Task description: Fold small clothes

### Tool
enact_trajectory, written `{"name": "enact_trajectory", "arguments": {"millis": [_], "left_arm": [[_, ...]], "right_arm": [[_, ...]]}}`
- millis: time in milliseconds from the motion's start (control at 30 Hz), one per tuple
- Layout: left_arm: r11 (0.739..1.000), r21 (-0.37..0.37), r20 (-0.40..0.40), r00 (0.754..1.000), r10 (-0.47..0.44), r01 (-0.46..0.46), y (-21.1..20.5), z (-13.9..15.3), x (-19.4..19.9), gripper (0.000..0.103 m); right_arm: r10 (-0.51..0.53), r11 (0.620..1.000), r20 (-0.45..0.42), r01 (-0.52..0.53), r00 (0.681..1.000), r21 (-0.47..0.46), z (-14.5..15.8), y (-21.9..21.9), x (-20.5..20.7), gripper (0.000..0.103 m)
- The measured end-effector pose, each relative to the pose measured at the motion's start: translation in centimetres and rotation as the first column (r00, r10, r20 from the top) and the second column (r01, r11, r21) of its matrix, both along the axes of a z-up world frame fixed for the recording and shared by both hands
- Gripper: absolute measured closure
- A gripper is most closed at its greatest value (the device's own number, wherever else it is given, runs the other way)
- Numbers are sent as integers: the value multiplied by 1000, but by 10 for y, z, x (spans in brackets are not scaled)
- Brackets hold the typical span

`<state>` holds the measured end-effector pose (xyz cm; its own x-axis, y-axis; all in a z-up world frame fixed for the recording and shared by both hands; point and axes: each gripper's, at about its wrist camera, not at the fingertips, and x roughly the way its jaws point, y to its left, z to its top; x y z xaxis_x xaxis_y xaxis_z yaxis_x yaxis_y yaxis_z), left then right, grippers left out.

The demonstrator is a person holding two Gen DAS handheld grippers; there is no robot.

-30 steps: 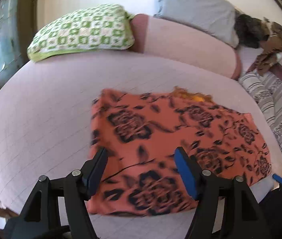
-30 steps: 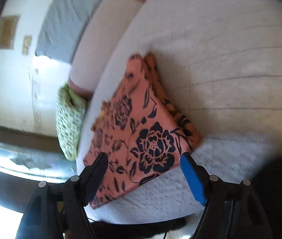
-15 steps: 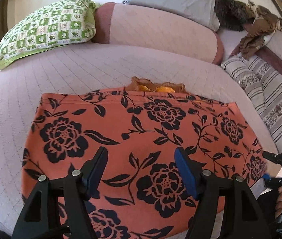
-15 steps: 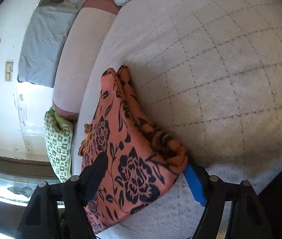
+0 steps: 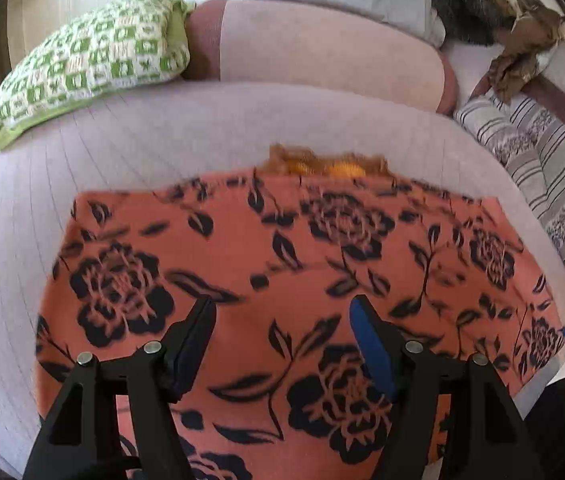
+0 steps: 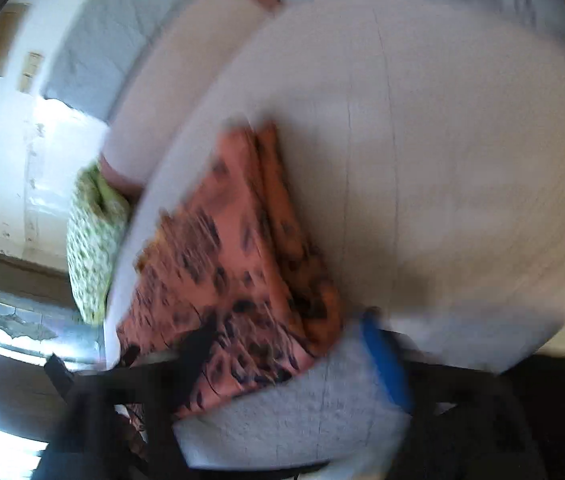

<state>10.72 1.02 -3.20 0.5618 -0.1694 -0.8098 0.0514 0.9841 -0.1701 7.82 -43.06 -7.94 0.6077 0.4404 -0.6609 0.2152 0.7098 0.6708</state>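
Across the lower middle of the left wrist view, a coral-orange cloth with black roses [image 5: 302, 264] lies flat on the pale quilted bed [image 5: 22, 240]. Above it the left claw [image 5: 282, 336] is spread, pinching nothing. At upper left rests a green-and-white checked pillow [image 5: 86, 64]. In the blurred right wrist view, the right claw [image 6: 290, 344] is opening around the cloth's [image 6: 226, 256] near corner, pads apart from it.
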Motion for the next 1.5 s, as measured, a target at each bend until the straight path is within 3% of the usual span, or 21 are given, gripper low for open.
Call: {"name": "enact_trajectory", "arguments": {"millis": [100, 233, 300, 333, 400, 500, 567, 633, 700, 733, 767, 833, 900, 1000, 1033, 1067, 1100, 1233, 1333, 1433, 1500], "left_arm": [[1000, -2, -1, 1000, 13, -13, 3, -3, 7, 33], [1000, -1, -45, 999, 19, -19, 5, -18, 13, 33], [1000, 9, -42, 999, 10, -9, 3, -21, 12, 33], [1000, 17, -36, 999, 3, -2, 2, -22, 12, 33], [1000, 24, -33, 999, -11, 12, 2, -22, 11, 33], [1000, 14, -24, 1000, -19, 20, 5, -23, 10, 33], [1000, 18, -20, 1000, -19, 19, 5, -26, 10, 33], [999, 26, -23, 999, -25, 26, 4, -23, 9, 33], [1000, 4, -17, 1000, -21, 21, 8, -18, 7, 33], [1000, -4, -16, 1000, -13, 13, 10, -15, 7, 33], [1000, -15, -12, 1000, -10, 10, 13, -13, 7, 33], [1000, -25, -1, 1000, 1, -1, 18, -11, 8, 33], [1000, -17, -15, 1000, 5, -5, 20, -16, 10, 33], [1000, -18, -18, 1000, 3, -4, 22, -22, 10, 33], [1000, -4, -12, 1000, -6, 6, 20, -22, 9, 33], [1000, 5, -9, 1000, -14, 14, 19, -22, 9, 32], [1000, 8, -2, 1000, -22, 22, 18, -23, 8, 32], [999, 1, 20, 999, -32, 32, 20, -26, 4, 32], [999, 24, 33, 998, -45, 44, 16, -28, 2, 32], [999, 8, 24, 998, -54, 53, 21, -23, 2, 32], [999, -26, 14, 999, -33, 33, 28, -18, 0, 32]], "right_arm": [[85, 996, 46, -85, 995, -5, 13, -4, 34, 20], [222, 973, -11, -222, 975, -61, -9, 10, 95, 21], [314, 949, -69, -316, 947, -16, -28, 26, 111, 37], [351, 932, -119, -359, 929, -46, -37, 38, 116, 76], [344, 936, -94, -349, 934, -45, -31, 39, 111, 88], [280, 959, 13, -279, 960, -51, -3, 34, 92, 89], [280, 957, -136, -288, 950, -41, -41, 34, 101, 83], [272, 962, -110, -274, 956, 4, -46, 31, 99, 77], [277, 960, -73, -279, 958, -11, -31, 29, 96, 59], [259, 965, -39, -260, 965, -34, -20, 26, 94, 29], [243, 968, -17, -243, 970, -62, -15, 24, 96, 17], [245, 964, -7, -245, 969, -107, -10, 24, 109, 17], [231, 969, -16, -231, 973, -82, -14, 22, 127, 17], [230, 966, -73, -237, 970, -100, -32, 26, 163, 18], [255, 961, -56, -260, 965, -97, -33, 32, 170, 26], [285, 953, -48, -288, 957, -92, -30, 38, 174, 83], [294, 950, -56, -298, 954, -94, -27, 41, 176, 91], [232, 964, 48, -223, 972, -141, -1, 38, 167, 92], [207, 972, -81, -214, 975, -95, -49, 33, 180, 86], [160, 987, -21, -160, 987, -11, -42, 21, 170, 74], [142, 987, -3, -142, 990, -72, -26, 22, 167, 71]]}}
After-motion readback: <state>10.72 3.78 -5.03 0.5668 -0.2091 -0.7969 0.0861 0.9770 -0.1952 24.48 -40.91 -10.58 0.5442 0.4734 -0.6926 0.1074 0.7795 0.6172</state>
